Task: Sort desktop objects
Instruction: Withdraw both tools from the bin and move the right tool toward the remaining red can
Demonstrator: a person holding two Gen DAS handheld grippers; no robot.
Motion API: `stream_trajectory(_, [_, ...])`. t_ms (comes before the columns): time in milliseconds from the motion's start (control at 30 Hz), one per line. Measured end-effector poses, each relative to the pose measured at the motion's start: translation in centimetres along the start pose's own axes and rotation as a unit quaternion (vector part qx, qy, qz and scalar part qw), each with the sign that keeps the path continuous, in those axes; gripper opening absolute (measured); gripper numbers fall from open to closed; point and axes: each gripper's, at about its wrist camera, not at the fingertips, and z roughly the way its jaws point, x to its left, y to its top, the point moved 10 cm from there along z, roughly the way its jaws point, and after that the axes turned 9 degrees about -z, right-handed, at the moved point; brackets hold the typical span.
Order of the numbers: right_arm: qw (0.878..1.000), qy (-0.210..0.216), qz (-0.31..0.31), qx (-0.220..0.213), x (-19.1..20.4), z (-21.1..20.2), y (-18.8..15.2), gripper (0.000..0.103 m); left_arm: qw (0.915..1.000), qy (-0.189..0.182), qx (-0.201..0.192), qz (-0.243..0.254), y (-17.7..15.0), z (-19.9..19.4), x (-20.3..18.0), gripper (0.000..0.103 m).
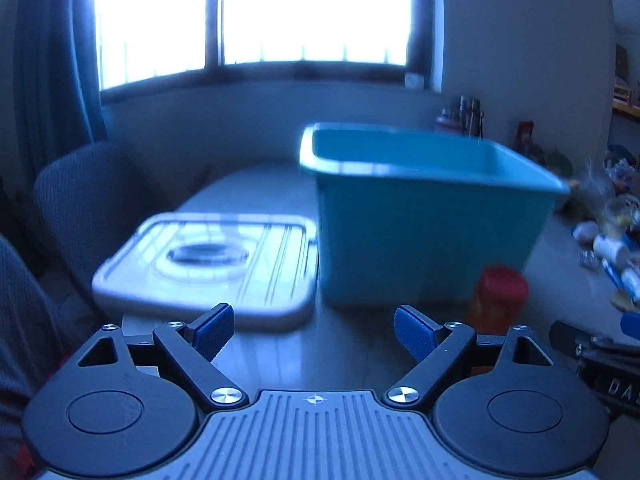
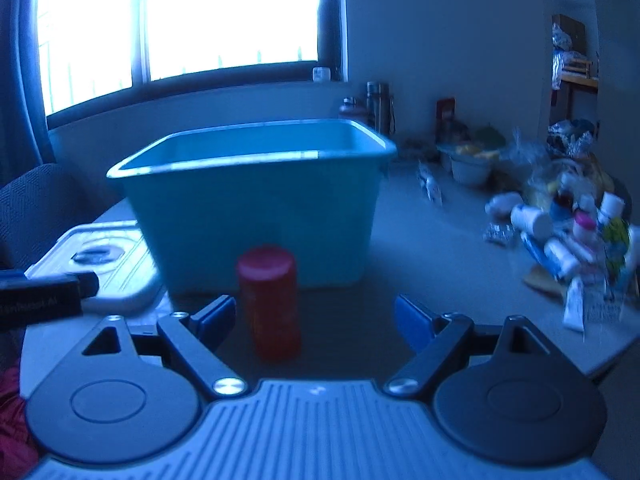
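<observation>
Left wrist view is showing the left gripper (image 1: 314, 330) spread wide, gripping nothing, facing a white lid (image 1: 208, 264) and teal bin (image 1: 420, 232). Right gripper (image 2: 314, 322) is gaping too, with the red bottle (image 2: 270, 300) standing upright between its fingers, just before the bin (image 2: 256, 212).

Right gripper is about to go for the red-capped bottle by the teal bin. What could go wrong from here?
1. The upright red-capped orange bottle sits left of centre in the open right gripper; the left finger may tip it.
2. The teal plastic bin stands close behind, so overshoot could bump it.
3. The left gripper hovers nearby and the two may collide.
</observation>
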Motion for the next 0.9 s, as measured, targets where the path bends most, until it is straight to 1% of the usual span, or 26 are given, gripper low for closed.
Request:
stream_trajectory(167, [1.000,0.001,-0.019,0.001,1.0,-1.4,-2.3,0.087,0.9999,0.002,0.012,-0.004,-3.3,-1.4,1.5,0.089])
stream_trajectory(333, [1.000,-0.003,0.007,0.008,1.7,-2.8,-5.2,0.087,0.9997,0.004,0.023,-0.009,-6.6,-2.8,3.0,0.089])
stream_trajectory(500, [1.000,-0.004,-0.003,0.012,2.4,-3.5,-6.7,0.087,0.9995,0.013,0.028,-0.011,-7.4,-3.3,4.0,0.089])
stream_trajectory(900, [1.000,-0.003,-0.010,0.015,2.6,-3.7,-7.8,0.087,0.9989,0.019,0.039,-0.016,-8.7,-3.6,4.3,0.089])
